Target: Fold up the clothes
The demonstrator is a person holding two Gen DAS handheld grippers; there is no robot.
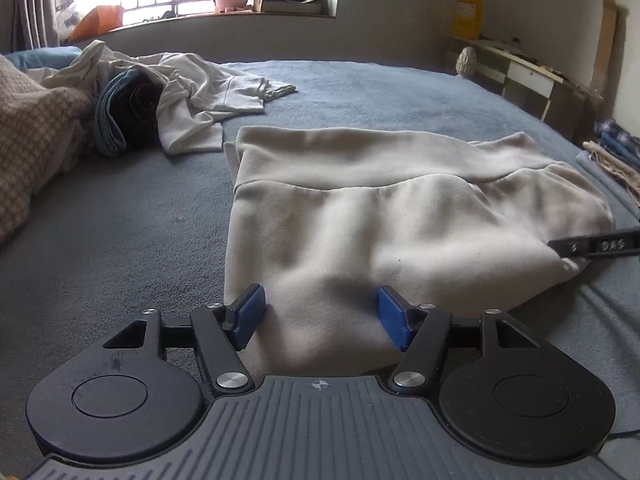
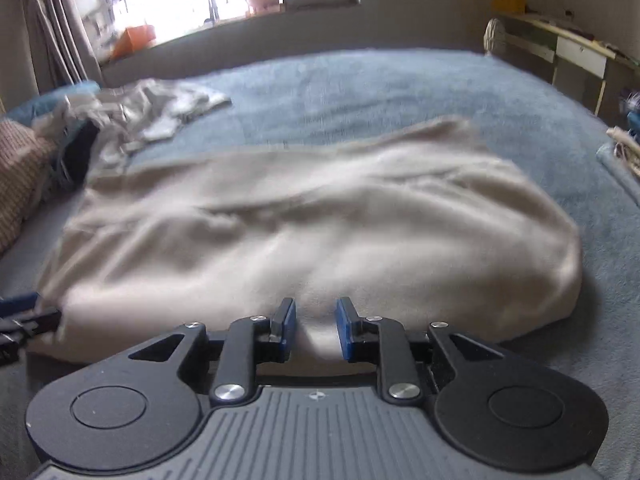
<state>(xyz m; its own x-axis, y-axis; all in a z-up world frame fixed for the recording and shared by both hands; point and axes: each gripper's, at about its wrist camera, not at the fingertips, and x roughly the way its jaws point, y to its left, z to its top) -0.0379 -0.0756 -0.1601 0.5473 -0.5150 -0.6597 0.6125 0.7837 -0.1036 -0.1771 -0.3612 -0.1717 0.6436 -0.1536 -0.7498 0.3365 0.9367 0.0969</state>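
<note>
Left gripper (image 1: pixel 320 316) stands apart over the beige garment (image 1: pixel 380 220) at the bed's (image 1: pixel 120 240) near edge. Right gripper (image 2: pixel 316 330) stands slightly apart, unclamped. Risk: folded layers slipping apart.

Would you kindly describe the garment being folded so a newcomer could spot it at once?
On the blue-grey bed, look at the near edge, in front of the window. The beige garment lies there folded flat, unlike the crumpled pale clothes heaped farther back.
</note>
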